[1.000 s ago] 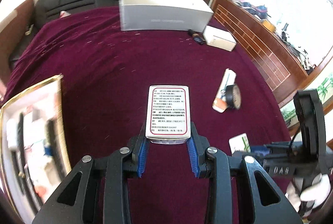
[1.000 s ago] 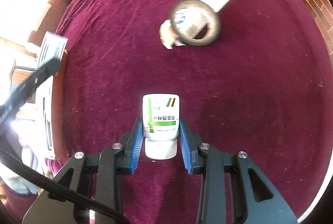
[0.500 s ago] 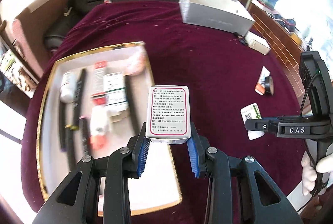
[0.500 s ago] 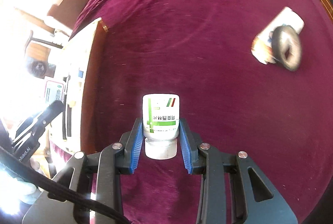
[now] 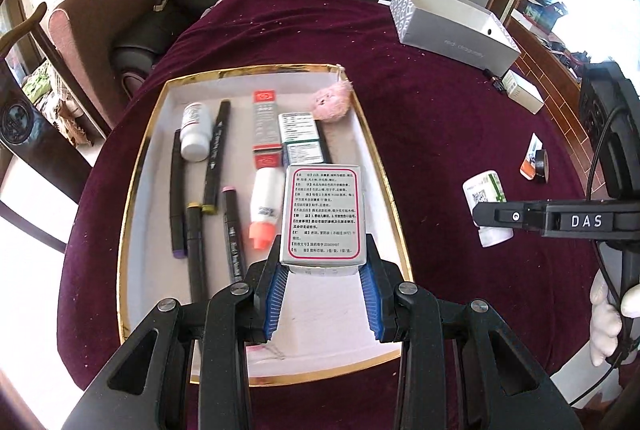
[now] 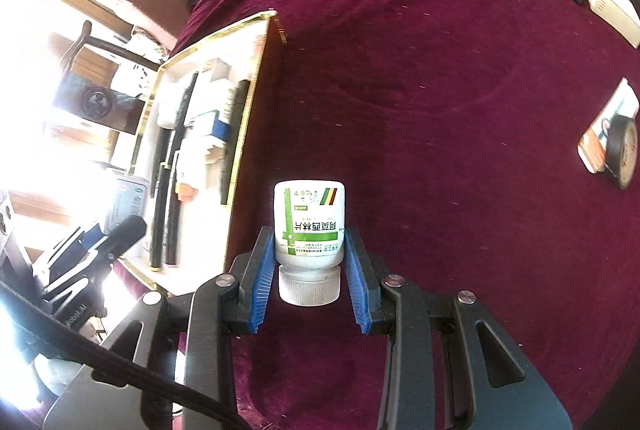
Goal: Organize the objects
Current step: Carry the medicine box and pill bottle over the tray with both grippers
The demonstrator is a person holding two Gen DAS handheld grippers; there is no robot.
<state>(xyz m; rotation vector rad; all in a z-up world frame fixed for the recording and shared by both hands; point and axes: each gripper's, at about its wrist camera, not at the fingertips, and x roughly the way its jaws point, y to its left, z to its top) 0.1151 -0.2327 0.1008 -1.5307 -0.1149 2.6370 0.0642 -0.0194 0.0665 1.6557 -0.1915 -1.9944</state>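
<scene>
Left gripper (image 5: 323,262) clamping glossy rectangular box (image 5: 322,216), right gripper (image 6: 310,262) clamping cylindrical plastic bottle (image 6: 309,226)

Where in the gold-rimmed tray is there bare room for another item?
In the tray, the near end by the front rim is bare, from below the markers across to the right wall. The far half is crowded: white bottle, boxes, pink pompom.

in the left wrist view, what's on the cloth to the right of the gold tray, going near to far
White bottle with green label, held in the right gripper → black tape roll on an orange-and-white packet → small white box → long grey box.
</scene>
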